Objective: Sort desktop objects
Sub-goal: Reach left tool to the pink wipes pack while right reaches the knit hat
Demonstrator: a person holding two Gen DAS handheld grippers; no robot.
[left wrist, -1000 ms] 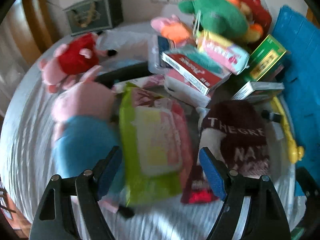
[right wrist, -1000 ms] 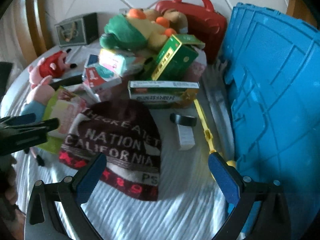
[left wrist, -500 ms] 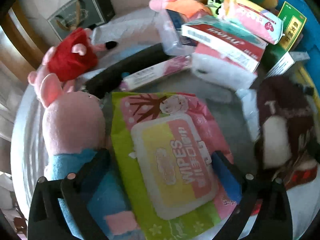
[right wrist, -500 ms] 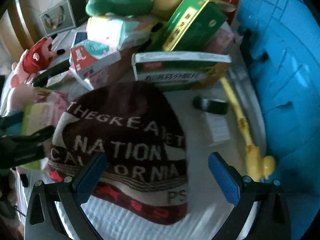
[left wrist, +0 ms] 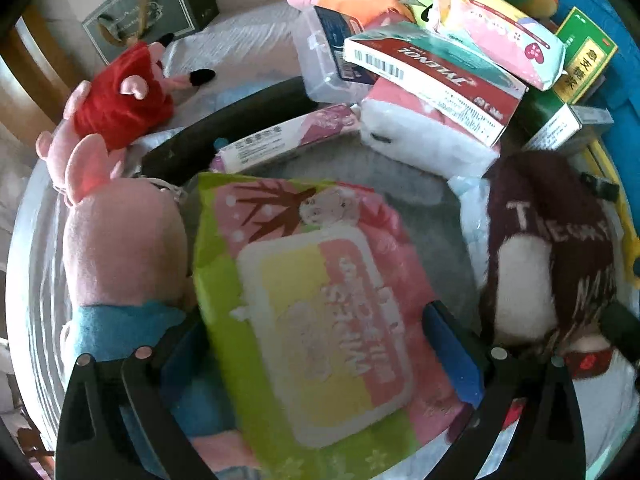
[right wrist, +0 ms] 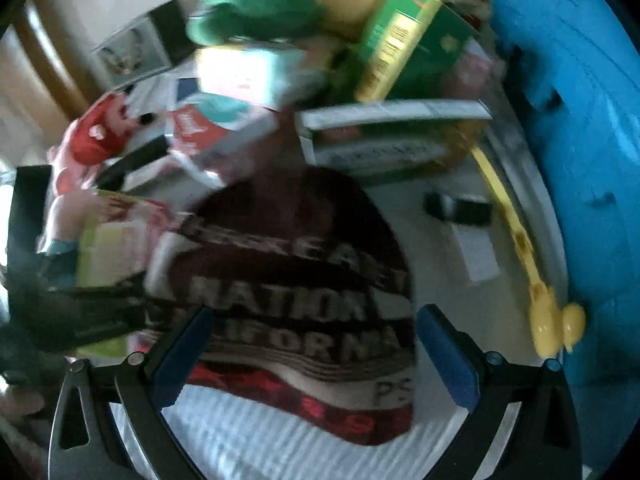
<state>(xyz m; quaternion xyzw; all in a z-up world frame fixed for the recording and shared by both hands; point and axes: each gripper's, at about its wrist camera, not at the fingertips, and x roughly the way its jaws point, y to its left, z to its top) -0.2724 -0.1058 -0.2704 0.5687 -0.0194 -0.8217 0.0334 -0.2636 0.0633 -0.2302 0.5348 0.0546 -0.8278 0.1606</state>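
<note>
White ribbed cloth [right wrist: 256, 440] underneath, wooden frame [left wrist: 24, 76] at the far left edge.

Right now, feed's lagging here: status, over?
Left gripper open astride wipes pack. Right gripper open over beanie. Pig plush crowds left finger.

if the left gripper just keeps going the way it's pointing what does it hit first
Most likely the wipes pack: it lies flat right between the wide-open fingers of the left gripper, filling the gap. How far below the fingertips it sits is hard to judge.

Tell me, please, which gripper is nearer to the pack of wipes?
Left. The left gripper straddles the pack of wipes, jaws open either side. The right gripper sits over the maroon beanie beside it.
</note>
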